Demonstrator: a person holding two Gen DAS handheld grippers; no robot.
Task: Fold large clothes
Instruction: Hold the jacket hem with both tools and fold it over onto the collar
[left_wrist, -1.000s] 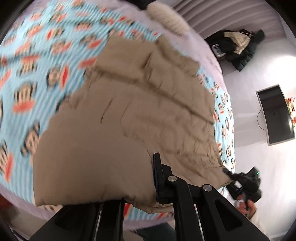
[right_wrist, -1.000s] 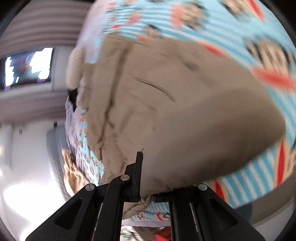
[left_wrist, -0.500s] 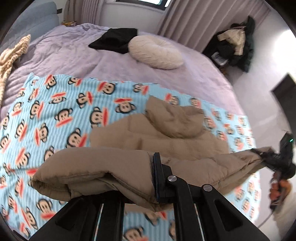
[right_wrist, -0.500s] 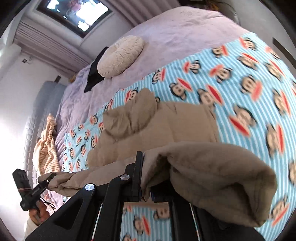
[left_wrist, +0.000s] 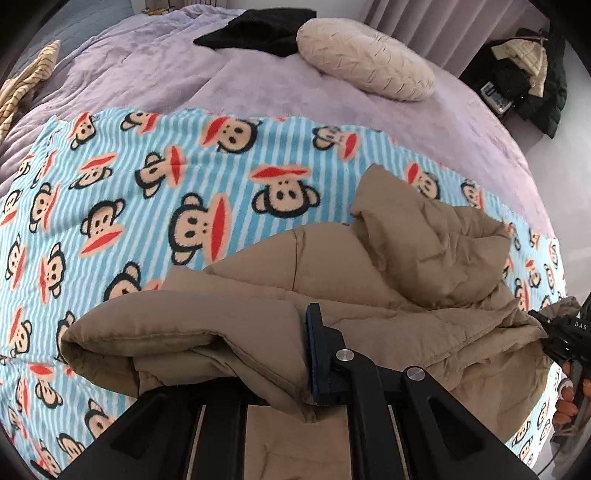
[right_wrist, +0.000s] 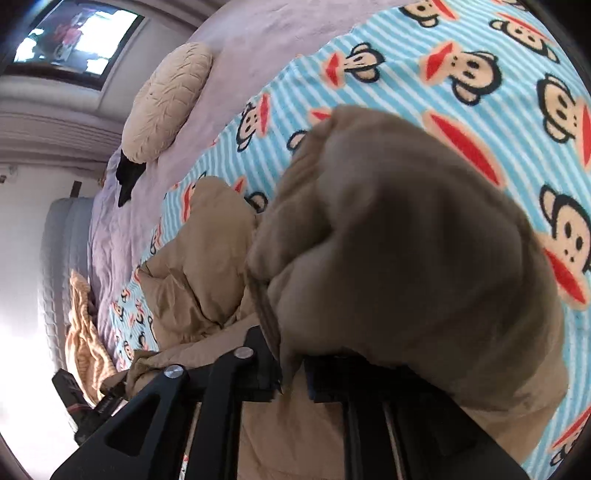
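A large tan padded jacket (left_wrist: 388, 266) lies on a blue striped monkey-print blanket (left_wrist: 147, 177) on the bed. Its hood (left_wrist: 436, 236) points toward the pillows. My left gripper (left_wrist: 291, 354) is shut on the jacket's hem, which bunches over the left finger and hides it. My right gripper (right_wrist: 291, 373) is shut on the other end of the hem; a thick fold of the jacket (right_wrist: 399, 236) fills that view. The right gripper also shows at the right edge of the left wrist view (left_wrist: 565, 332), holding the fabric.
A cream round cushion (left_wrist: 365, 59) and a black garment (left_wrist: 258, 29) lie on the purple bedspread (left_wrist: 277, 92) beyond the blanket. A striped beige cloth (left_wrist: 22, 85) lies at the far left. Dark clothes are piled on a chair (left_wrist: 524, 74) by the curtain.
Both grippers have carried the hem up and forward over the jacket. The lower half now lies doubled over toward the hood, and the views have tilted up to show the bed.
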